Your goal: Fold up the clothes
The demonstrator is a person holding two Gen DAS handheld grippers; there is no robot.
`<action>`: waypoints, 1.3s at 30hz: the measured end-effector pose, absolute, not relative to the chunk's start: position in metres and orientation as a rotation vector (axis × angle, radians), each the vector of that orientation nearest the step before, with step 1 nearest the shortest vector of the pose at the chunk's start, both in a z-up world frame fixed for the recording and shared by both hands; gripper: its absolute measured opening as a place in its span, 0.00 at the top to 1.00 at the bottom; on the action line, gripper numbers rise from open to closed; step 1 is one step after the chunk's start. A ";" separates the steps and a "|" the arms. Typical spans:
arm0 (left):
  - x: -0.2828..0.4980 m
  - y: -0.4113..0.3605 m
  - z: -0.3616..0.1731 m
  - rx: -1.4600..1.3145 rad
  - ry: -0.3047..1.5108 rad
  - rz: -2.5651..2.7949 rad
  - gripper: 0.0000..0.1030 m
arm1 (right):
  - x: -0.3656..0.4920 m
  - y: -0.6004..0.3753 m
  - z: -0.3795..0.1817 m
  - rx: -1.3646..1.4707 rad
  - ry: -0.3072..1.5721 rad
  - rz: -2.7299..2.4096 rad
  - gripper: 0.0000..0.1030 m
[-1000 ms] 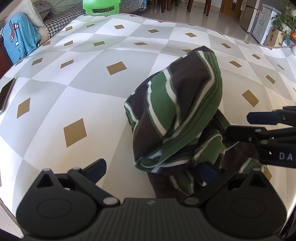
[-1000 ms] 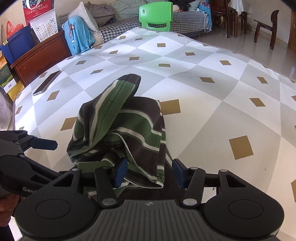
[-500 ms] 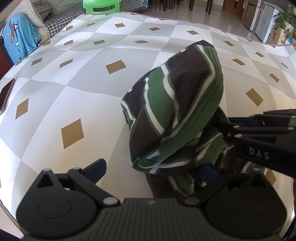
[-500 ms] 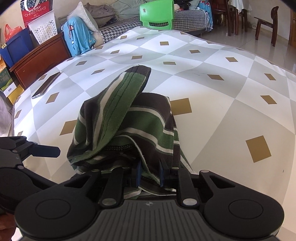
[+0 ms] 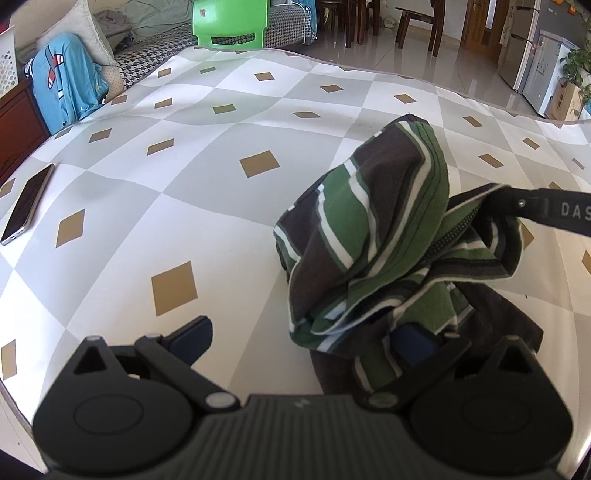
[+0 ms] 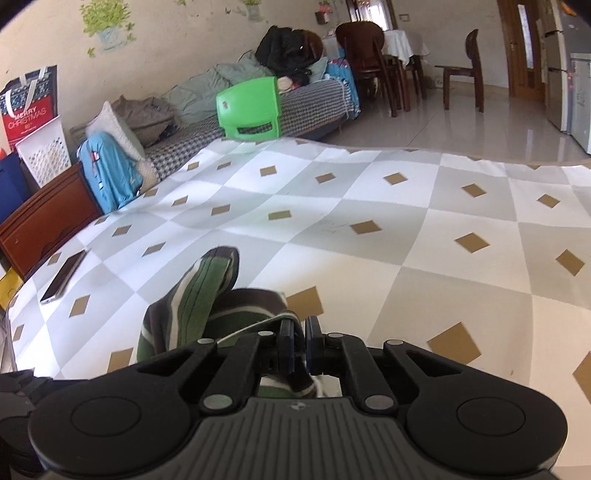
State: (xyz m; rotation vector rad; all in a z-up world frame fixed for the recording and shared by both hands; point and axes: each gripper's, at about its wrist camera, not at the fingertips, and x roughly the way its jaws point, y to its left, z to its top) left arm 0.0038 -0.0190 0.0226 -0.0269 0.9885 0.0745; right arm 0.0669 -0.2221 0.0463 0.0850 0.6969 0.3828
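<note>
Left wrist view: striped shirt point(image 5: 373, 236) bunched right of centre on checked cloth point(image 5: 207, 199), peak raised. Left gripper point(image 5: 303, 338) spread wide, right finger point(image 5: 412, 343) under a fold, left finger point(image 5: 192, 336) over bare cloth; nothing pinched. Right gripper point(image 6: 300, 341) clenched on shirt hem, just closed, hem lifted. Phone point(image 5: 27, 203) near left edge. Broad bare cloth left and beyond. Green chair point(image 5: 231, 24) at far edge.
</note>
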 end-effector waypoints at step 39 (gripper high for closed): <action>0.008 -0.011 0.025 -0.051 0.986 0.130 0.00 | 0.052 -0.199 0.015 -0.124 0.917 0.432 0.49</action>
